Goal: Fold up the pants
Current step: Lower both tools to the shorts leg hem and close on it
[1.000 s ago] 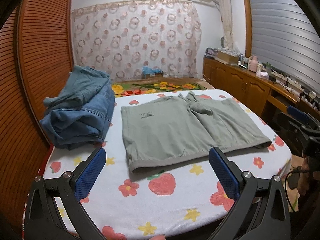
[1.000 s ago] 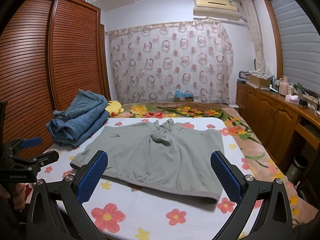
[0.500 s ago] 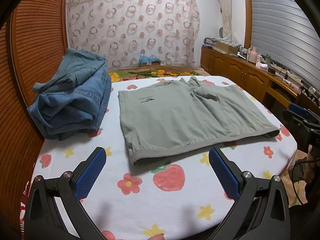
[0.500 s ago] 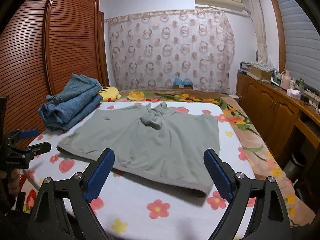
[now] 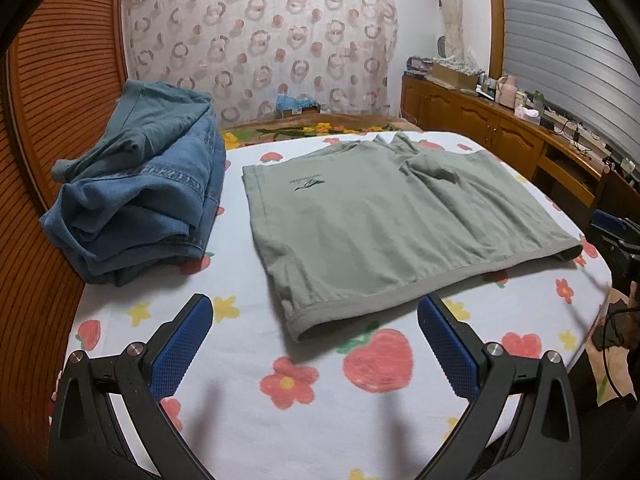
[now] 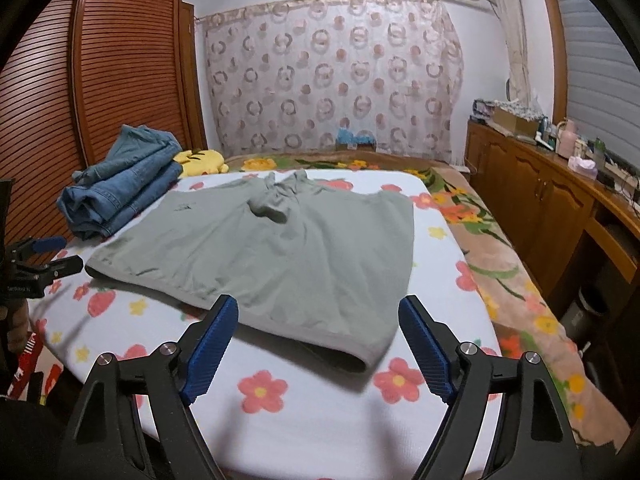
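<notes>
Grey-green pants (image 5: 384, 224) lie spread flat on the flowered bed sheet (image 5: 248, 412), waistband towards me and a small dark logo near the left edge. My left gripper (image 5: 316, 344) hovers open just short of the waistband's left corner, nothing between its blue pads. In the right wrist view the same pants (image 6: 288, 248) lie ahead. My right gripper (image 6: 318, 340) hangs over the waistband's right corner with its jaws closing; the pads do not touch the cloth. The left gripper (image 6: 40, 256) shows at the far left edge there.
A pile of folded blue jeans (image 5: 136, 200) sits on the bed's left side by the slatted wooden wardrobe (image 6: 120, 80). A yellow plush toy (image 6: 202, 160) lies behind it. A wooden sideboard (image 6: 560, 216) with clutter runs along the right wall.
Both grippers have tipped downward and come closer to the pants' waistband. The right gripper's jaws have narrowed. The pants and the jeans lie where they were.
</notes>
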